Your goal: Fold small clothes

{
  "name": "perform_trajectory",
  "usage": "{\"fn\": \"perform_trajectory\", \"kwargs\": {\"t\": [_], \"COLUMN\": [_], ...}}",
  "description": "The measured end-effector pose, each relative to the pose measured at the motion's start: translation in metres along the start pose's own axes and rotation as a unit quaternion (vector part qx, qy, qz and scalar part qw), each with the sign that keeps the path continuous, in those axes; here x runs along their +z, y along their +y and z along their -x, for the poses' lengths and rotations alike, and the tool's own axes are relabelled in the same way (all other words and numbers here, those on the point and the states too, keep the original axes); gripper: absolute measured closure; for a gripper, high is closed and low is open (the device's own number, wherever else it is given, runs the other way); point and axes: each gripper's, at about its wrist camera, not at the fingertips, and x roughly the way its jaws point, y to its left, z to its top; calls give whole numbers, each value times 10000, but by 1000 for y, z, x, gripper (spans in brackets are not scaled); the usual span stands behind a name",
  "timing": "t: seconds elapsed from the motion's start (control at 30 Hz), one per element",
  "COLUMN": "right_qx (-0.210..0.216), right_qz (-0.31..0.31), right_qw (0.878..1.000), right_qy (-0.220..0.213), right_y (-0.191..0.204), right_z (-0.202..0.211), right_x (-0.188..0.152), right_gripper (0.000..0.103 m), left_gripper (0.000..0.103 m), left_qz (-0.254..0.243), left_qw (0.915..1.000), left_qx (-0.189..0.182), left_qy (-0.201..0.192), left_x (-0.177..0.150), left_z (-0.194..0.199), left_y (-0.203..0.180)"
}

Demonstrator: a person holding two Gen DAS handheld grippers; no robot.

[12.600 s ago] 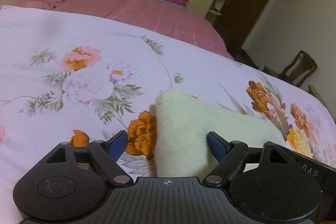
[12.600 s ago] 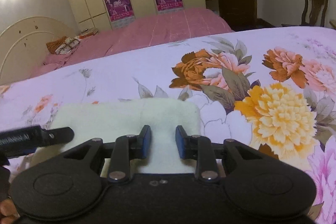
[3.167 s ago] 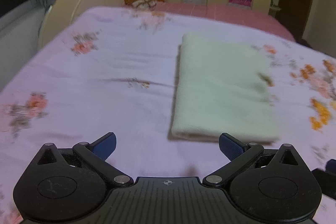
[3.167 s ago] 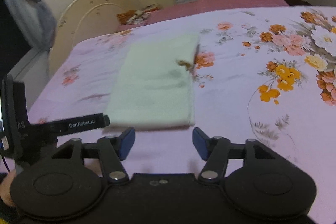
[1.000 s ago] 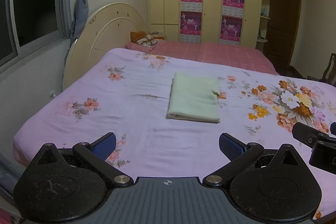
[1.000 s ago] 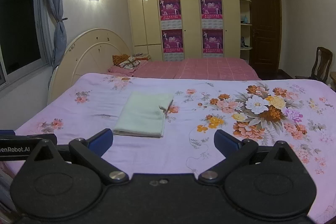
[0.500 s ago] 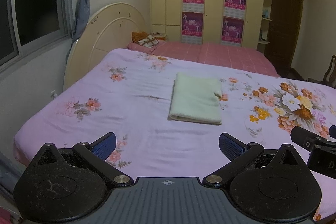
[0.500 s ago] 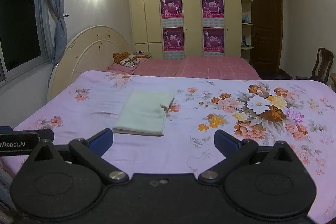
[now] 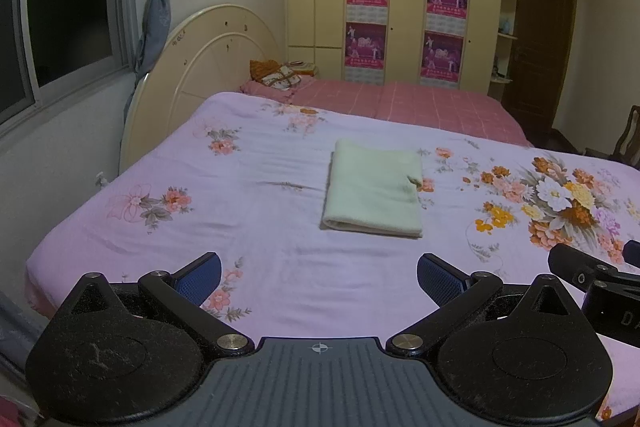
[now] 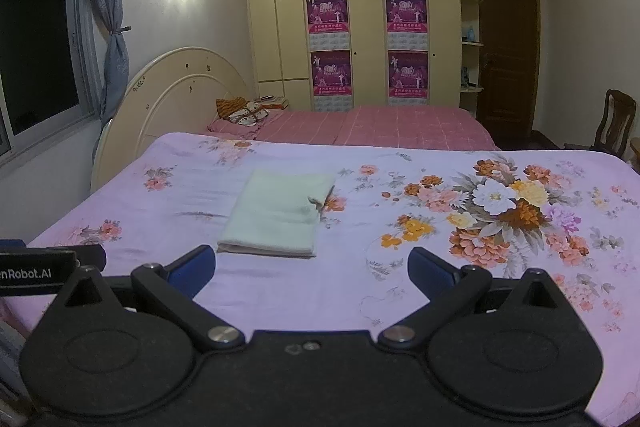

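The left hand-held gripper (image 9: pixel 319 277) is sitting low in the frame with its 2 blue-padded fingers (image 9: pixel 200 277) spread wide, gripping nothing. The right hand-held gripper (image 10: pixel 312 269) is matching it, fingers (image 10: pixel 430 273) wide apart and empty.

A home bedroom: a bed (image 9: pixel 248 227) under a floral sheet, a rounded headboard (image 9: pixel 208 67) at its head, cream wardrobes (image 10: pixel 360 27) beyond it, a curtained window (image 9: pixel 72 11) beside it.
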Motion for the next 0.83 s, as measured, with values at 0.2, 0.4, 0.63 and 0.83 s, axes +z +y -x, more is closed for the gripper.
{"fn": "perform_trajectory", "kwargs": {"t": [0.2,0.4,0.63,0.83], "right_qx": [-2,3,-43,-82], "right_qz": [-5,0,-58,-110], "right_qw": [10000,10000,9999,9997], "right_qy": [9,38,148,216], "right_y": [0,1,4,-1], "right_z": [0,-1,-13,-22], "right_x": [0,0,-4,-3], "right_gripper": [1,1,1,1], "left_gripper": [0,0,0,0], "left_qz": [-4,-28,-121,-119], "left_qw": [10000,10000,9998,9998], "left_qx": [5,-13,-154,-172], "left_qy": [16,54,87,-19], "left_x": [0,-1,0,9], "left_z": [0,-5,-19,-37], "left_y": [-1,1,-1,-2]}}
